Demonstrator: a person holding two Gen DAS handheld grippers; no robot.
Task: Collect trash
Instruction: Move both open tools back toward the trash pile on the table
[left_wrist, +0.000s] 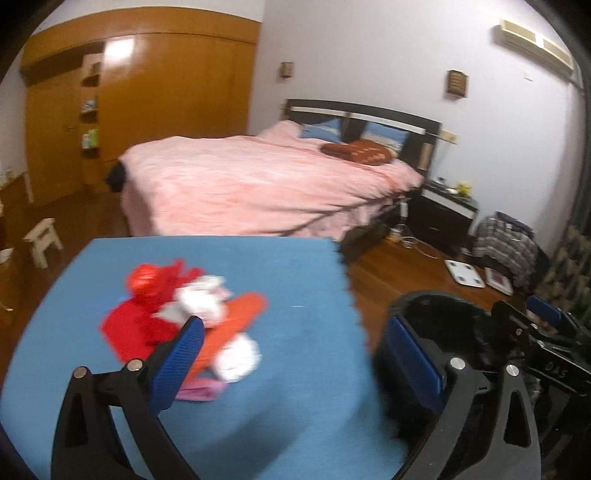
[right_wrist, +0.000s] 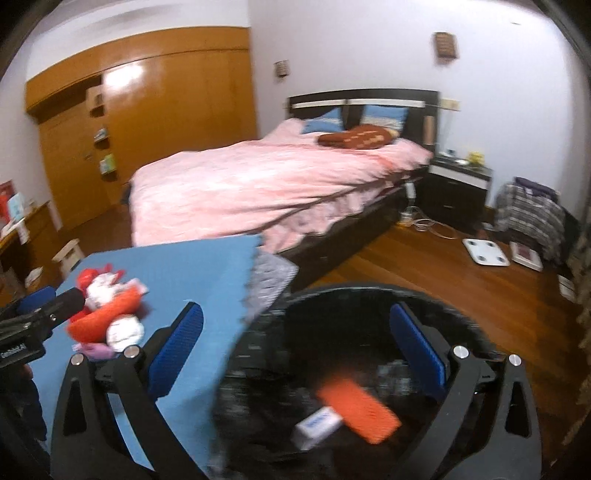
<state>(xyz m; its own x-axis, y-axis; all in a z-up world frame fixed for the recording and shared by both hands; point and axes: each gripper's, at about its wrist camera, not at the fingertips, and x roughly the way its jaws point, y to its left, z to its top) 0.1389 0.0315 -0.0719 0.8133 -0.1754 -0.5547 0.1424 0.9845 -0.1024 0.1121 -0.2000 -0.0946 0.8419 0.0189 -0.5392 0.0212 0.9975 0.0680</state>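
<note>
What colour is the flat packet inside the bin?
Orange. The flat packet lies in the black bin, seen best in the right wrist view.

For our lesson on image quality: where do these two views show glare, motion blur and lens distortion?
Left wrist view: glare on the wardrobe; the trash pile smears; walls bow, corners go black. Right wrist view: glare on the wardrobe again; the black bin rim and the orange packet inside streak with blur.

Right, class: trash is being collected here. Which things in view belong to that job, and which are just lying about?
Job:
trash pile on the blue mat
black bin
orange packet and white box inside the bin

Lying about:
pink bed
white scale
nightstand
small stool
</note>
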